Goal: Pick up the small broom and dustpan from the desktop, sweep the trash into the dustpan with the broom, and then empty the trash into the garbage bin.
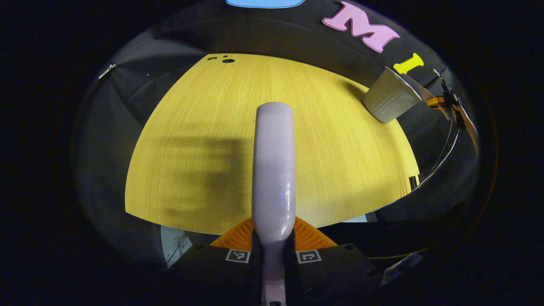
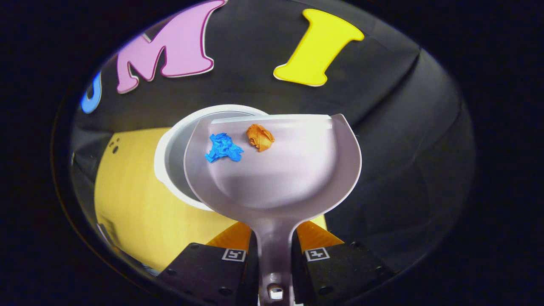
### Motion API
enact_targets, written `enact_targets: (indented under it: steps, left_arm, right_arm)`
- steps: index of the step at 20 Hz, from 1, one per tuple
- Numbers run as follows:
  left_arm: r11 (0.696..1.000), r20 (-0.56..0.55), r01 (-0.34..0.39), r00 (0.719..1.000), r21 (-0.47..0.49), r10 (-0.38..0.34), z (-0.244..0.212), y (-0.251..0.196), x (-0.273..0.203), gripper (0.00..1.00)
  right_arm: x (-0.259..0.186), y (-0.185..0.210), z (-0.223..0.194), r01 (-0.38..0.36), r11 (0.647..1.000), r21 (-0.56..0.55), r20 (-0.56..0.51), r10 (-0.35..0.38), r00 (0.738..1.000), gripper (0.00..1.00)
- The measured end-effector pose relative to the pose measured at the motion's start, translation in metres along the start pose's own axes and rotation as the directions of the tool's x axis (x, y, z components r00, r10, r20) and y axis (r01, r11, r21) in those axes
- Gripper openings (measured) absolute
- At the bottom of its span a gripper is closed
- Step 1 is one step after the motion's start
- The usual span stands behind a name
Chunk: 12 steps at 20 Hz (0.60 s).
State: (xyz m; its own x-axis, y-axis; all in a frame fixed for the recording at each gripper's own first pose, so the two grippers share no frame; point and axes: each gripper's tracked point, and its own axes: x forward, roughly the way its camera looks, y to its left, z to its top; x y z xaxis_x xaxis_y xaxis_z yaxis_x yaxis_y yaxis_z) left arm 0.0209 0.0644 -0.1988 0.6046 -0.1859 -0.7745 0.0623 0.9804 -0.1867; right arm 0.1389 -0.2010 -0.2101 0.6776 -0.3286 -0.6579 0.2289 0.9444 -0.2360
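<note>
**A:** ok quick count, what's each gripper got?

**B:** Two grippers, one thing each. The right gripper [image 2: 274, 255] has its jaws clamped on the handle of the dustpan [image 2: 276, 170], both sides pressing it. The pan sticks straight out ahead of the jaws, and there are two bits of trash in it: one blue crumpled scrap [image 2: 223, 148] and one orange crumpled scrap [image 2: 260, 137], lying near the far lip, close together but apart.

**A:** and the bin?

**B:** One white garbage bin [image 2: 170, 157], just past the jaws and under the pan's left part. The pan's far edge is over the bin's opening.

**A:** left side?

**B:** The left gripper [image 1: 273, 253] has its jaws closed on the broom [image 1: 274, 170], whose pale handle runs straight ahead over the yellow bench [image 1: 340, 170]. In the left gripper view the bin [image 1: 389, 100] sits far ahead, off to the right.
</note>
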Motion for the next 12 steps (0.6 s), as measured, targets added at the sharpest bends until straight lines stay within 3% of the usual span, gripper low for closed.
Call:
enact_targets:
  steps: [2, 6, 9, 12]
  left_arm:
    - [1.000, -0.008, -0.001, 1.000, 0.003, 0.001, 0.001, 0.000, 0.002, 0.25]
    - [1.000, -0.001, -0.028, 1.000, 0.014, 0.028, 0.013, 0.001, 0.003, 0.27]
    - [1.000, 0.011, -0.006, 1.000, -0.009, 0.007, 0.022, -0.007, 0.004, 0.25]
    - [1.000, 0.003, -0.025, 1.000, -0.008, 0.025, 0.021, -0.007, 0.005, 0.26]
  right_arm:
    - [0.003, -0.007, 0.005, 0.050, 0.996, -0.076, 0.039, -0.047, 0.998, 0.35]
    - [0.005, -0.007, 0.009, 0.084, 0.985, -0.149, 0.073, -0.074, 0.995, 0.35]
    - [0.008, -0.017, 0.015, 0.186, 0.950, -0.250, 0.128, -0.158, 0.979, 0.35]
    - [0.008, -0.022, 0.019, 0.243, 0.929, -0.278, 0.171, -0.201, 0.964, 0.36]
